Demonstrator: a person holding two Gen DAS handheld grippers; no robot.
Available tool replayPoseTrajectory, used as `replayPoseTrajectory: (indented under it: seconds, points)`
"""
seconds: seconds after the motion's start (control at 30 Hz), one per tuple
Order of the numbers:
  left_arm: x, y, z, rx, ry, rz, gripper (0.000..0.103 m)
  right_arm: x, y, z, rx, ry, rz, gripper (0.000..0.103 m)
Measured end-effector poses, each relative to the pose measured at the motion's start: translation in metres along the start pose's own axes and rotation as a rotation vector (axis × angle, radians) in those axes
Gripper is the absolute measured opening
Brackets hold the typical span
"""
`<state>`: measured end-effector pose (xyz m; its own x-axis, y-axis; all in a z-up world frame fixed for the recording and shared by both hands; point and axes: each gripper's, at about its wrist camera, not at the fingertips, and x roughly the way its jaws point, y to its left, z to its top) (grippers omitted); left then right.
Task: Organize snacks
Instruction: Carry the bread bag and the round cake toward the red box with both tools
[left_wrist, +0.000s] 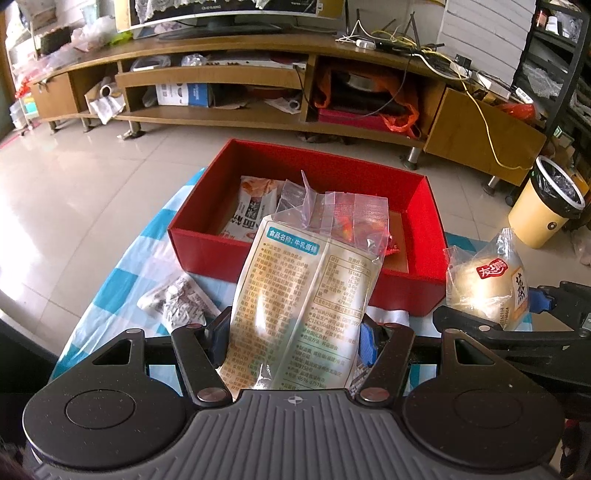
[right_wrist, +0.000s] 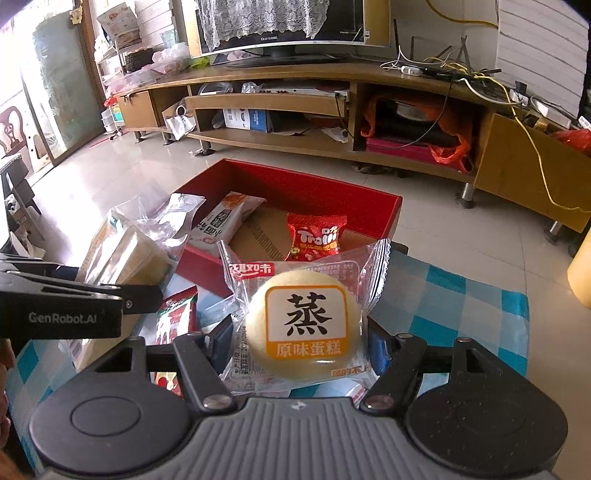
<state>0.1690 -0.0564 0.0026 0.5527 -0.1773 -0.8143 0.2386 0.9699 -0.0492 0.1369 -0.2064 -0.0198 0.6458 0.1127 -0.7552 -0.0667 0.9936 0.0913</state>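
Both tongs are tilting steeply down toward the table, side by side. Left tongs (left_wrist: 295, 332) are clamping a flat cake packet (left_wrist: 299, 295) by its lower half; the packet is standing upright between the pads, its long axis running away from the tongs, its printed back facing the camera and its clear top seal reaching over the near wall of the red box (left_wrist: 424, 192) just ahead. Right tongs (right_wrist: 301, 341) are clamping a round steamed cake (right_wrist: 306, 325) in clear wrap, label toward the camera, the wrap's crimped ends sticking out above and below the pads.

Ahead of both tongs the box is lying open on a blue-and-white checked cloth (right_wrist: 461, 306). Inside it a white noodle pack (right_wrist: 225, 221) is leaning at the far left and a red candy bag (right_wrist: 317, 236) is lying toward the right. A small patterned packet (left_wrist: 177, 302) is resting on the cloth just left of the left tongs. Beyond the box a wooden TV stand (left_wrist: 258, 74) is stretching across a tiled floor, with a yellow bin (left_wrist: 543, 206) to the far right.
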Motion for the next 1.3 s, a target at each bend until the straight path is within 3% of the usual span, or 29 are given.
replayPoseTrajectory:
  seconds: [0.93,1.3]
  points:
    - [0.041,-0.005,0.049,-0.037,-0.030,0.033,0.070,0.039,-0.030,0.044,0.039,-0.014,-0.029,0.069]
    - [0.071,-0.007,0.073,-0.053,-0.039,0.070,0.070,0.071,-0.042,0.066,0.091,-0.045,0.007,0.069]
